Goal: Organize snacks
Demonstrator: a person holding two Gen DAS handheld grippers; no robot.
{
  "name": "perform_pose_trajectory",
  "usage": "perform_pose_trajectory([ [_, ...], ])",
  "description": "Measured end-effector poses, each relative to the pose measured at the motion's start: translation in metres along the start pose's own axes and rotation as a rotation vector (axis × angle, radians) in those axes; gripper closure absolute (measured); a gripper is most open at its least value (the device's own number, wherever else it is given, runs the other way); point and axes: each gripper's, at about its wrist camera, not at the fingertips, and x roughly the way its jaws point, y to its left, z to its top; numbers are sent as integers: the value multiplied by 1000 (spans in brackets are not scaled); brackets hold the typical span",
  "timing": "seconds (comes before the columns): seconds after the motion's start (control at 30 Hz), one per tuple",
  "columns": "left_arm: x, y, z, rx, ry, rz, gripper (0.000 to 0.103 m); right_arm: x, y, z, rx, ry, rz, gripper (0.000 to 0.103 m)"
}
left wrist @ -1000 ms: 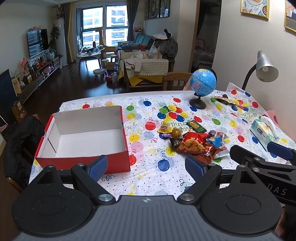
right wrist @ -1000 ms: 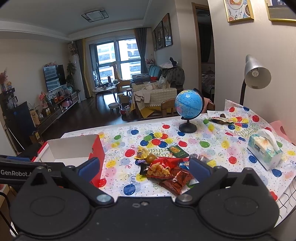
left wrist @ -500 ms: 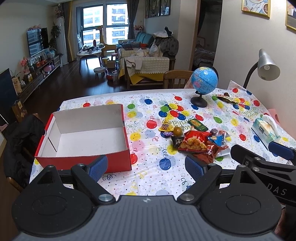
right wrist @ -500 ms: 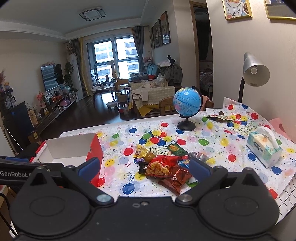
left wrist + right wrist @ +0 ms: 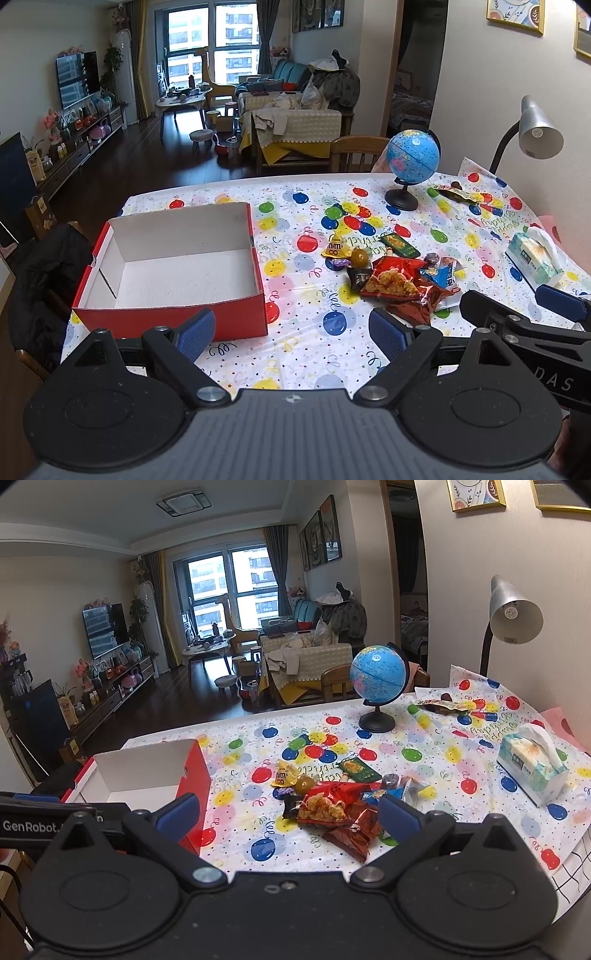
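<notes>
left tongs point(image 5: 291, 332) agape | right tongs point(image 5: 288, 814) agape | snacks point(image 5: 393, 278) beside red box point(image 5: 173, 317)

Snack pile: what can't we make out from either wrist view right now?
- Snacks under the red chip bag: covered in both views; count unclear.
- Small print on the green packet: too small.
- Red box interior, right wrist view: cut off by the left gripper.
- Packet behind the globe: too small to identify.

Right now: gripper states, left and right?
Left gripper: open, holding nothing, above the table edge near the red box.
Right gripper: open, holding nothing, facing the snack pile.
</notes>
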Motion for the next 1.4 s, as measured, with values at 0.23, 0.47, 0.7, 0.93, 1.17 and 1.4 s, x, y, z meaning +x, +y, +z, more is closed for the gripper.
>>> perform_pose_trajectory([
  [0.23,2,3,-1,-5,2,1,13,0,3,0,-10,-3,-11,1],
  [0.47,2,3,-2,-3,3,0,13,4,4,1,4,17,-4,1],
  [0.7,6,4,-1,-1,3,-9,13,8,8,3,8,17,-16,0],
  [0.93,15,7,9,16,4,-40,13,12,17,4,6,8,-41,1],
  [1.17,26,11,11,42,8,-75,12,12,18,1,8,-17,-102,1],
  [1.4,52,2,15,48,34,-83,12,24,-13,-2,76,-1,-132,2],
])
